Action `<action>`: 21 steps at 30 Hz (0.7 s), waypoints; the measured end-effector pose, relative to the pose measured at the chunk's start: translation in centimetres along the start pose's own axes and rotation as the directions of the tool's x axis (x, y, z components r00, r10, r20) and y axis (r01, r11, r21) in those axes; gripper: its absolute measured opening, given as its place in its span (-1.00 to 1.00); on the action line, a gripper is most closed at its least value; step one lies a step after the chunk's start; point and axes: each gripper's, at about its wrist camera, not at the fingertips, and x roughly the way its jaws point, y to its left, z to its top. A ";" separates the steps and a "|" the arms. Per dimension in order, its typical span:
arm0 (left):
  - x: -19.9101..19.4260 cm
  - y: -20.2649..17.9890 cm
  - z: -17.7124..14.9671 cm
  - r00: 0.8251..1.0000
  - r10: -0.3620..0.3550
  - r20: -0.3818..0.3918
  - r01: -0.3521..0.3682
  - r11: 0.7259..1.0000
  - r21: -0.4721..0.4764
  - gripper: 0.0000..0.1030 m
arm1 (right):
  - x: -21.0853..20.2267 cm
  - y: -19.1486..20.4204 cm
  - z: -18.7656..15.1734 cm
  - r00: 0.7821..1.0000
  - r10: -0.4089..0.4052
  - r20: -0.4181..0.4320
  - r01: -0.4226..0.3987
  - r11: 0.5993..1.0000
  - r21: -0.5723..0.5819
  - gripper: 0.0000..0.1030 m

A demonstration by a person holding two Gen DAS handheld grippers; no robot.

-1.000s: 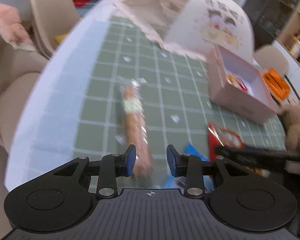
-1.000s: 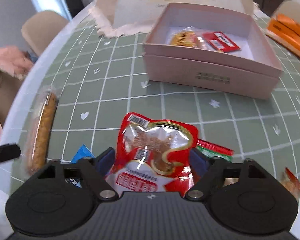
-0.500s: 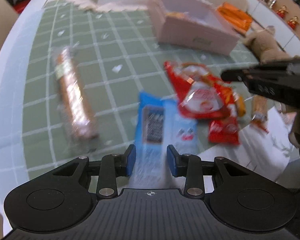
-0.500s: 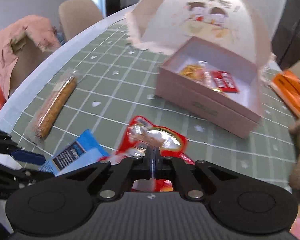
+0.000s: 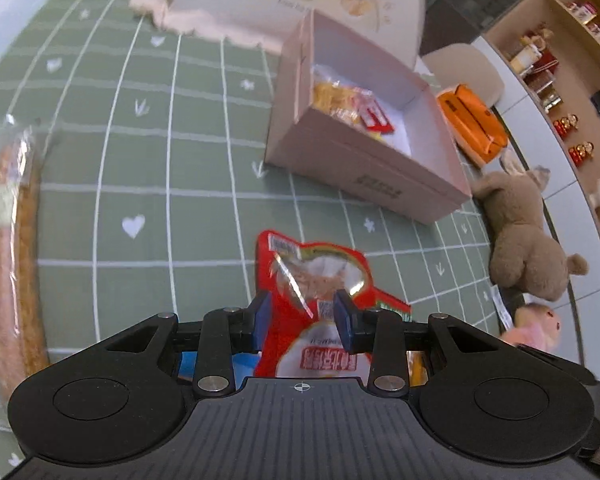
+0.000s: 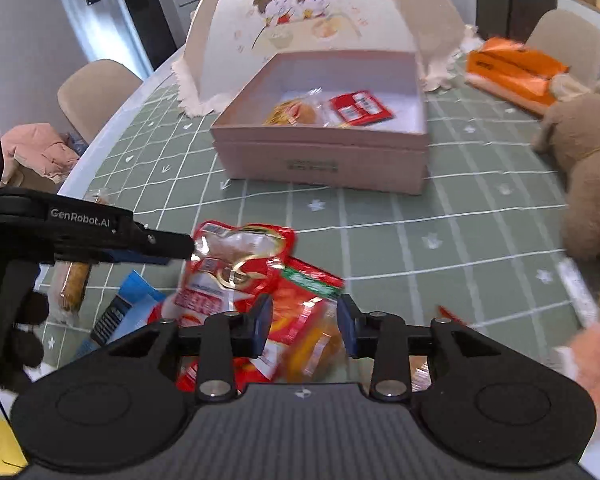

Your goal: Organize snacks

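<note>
A red pouch [image 5: 312, 276] with a clear window lies on the green checked tablecloth [image 5: 160, 168]. My left gripper [image 5: 302, 316] hovers open over it, its blue pads apart on either side of the pouch's middle. In the right wrist view the left fingers [image 6: 160, 240] end at that red pouch [image 6: 236, 256]. My right gripper [image 6: 304, 320] has its jaws opening over a red packet with a green band [image 6: 308, 284]; the pads do not press it. The open pink box [image 6: 320, 160] holds a yellow packet [image 6: 292, 112] and a red packet [image 6: 360, 108].
A long wrapped snack stick [image 5: 16, 240] lies at the left table edge, a blue packet [image 6: 128, 304] beside the pile. Behind the box stands a food cover dome [image 6: 320, 12]. An orange tissue pack [image 6: 512, 68] and a brown plush toy [image 6: 592, 168] sit at the right.
My left gripper swung from the snack stick past the blue packet to the red pouch, still open. My right gripper left the red pouch, shut, and now stands parted over the green-banded packet.
</note>
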 end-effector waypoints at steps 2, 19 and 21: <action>0.6 0.4 -0.1 0.999 0.007 -0.032 -0.007 1.000 -0.001 -0.26 | 1.5 0.8 0.1 0.999 0.023 -0.022 -0.023 1.000 0.001 -0.50; 1.5 -5.3 1.3 0.963 -0.254 -0.092 0.263 0.959 0.103 -0.36 | 1.9 0.1 -1.7 0.998 -0.034 -0.061 0.028 0.995 -0.092 -0.51; 3.2 -6.0 1.2 0.978 -0.181 -0.105 0.195 0.970 0.144 -0.36 | 2.0 0.1 -1.8 0.998 -0.030 -0.060 0.025 0.996 -0.085 -0.51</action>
